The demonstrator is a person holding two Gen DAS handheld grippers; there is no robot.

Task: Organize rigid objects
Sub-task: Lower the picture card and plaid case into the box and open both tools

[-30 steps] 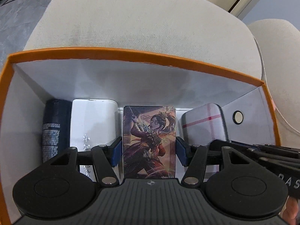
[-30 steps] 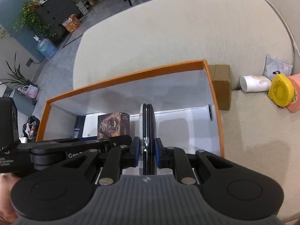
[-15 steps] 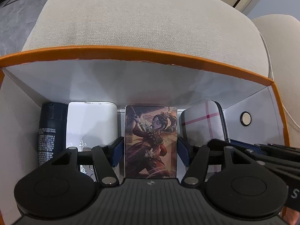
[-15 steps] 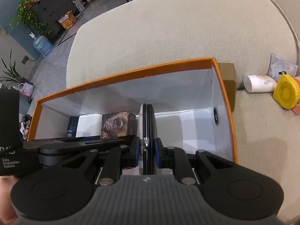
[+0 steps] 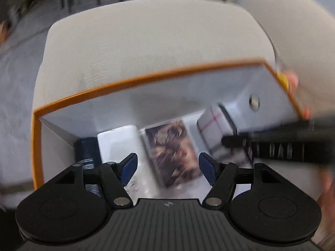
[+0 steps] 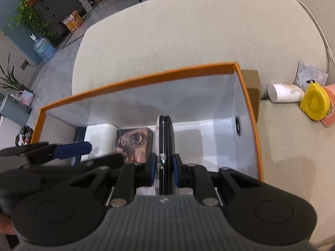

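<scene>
An orange-rimmed white box [image 5: 146, 79] sits on a beige sofa. Along its floor lie a dark can [image 5: 85, 148], a white box [image 5: 119, 142], an illustrated card box [image 5: 171, 152] and a plaid case [image 5: 217, 133]. My left gripper [image 5: 167, 165] hovers over the card box with its jaws opening, and the blue pads stand clear of its sides. The left wrist view is blurred. My right gripper [image 6: 164, 163] is shut on the plaid case [image 6: 165, 133], seen edge-on and upright inside the orange box [image 6: 136, 79]. The left gripper [image 6: 92, 154] shows at the left of the right wrist view.
Outside the box's right wall lie a brown carton [image 6: 252, 81], a tipped white paper cup [image 6: 284, 93], a yellow tape measure [image 6: 314, 102] and a clear packet [image 6: 309, 76]. The box's right half shows bare white floor [image 6: 209, 142]. Grey room floor lies beyond the sofa's left edge.
The left jaws have spread off the card box, which stays lying in the box. The left gripper has lifted back and rolled. The right gripper keeps its grip and place.
</scene>
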